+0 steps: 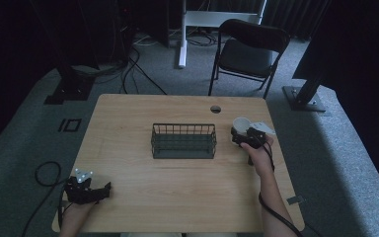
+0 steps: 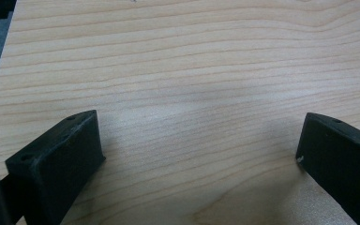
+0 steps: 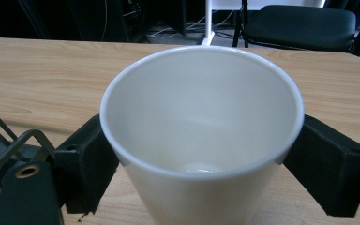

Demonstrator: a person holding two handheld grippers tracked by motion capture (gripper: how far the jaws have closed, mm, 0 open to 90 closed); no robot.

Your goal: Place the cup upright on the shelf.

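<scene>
A white cup (image 3: 201, 117) stands upright and empty between the two black jaws of my right gripper (image 3: 201, 157), which press against its sides. From above, the cup (image 1: 240, 122) is on the wooden table (image 1: 128, 113), just right of a dark wire basket (image 1: 183, 140), with the right gripper (image 1: 243, 136) around it. My left gripper (image 1: 103, 189) rests near the table's front left corner. Its jaws stand wide apart over bare wood (image 2: 192, 70), and the left gripper (image 2: 199, 140) holds nothing.
The basket's wire edge (image 3: 7, 150) shows close on the left of the cup. A black folding chair (image 1: 249, 49) stands behind the table, and a white desk leg (image 1: 182, 34) rises beyond it. Cables (image 1: 44, 173) trail on the grey floor.
</scene>
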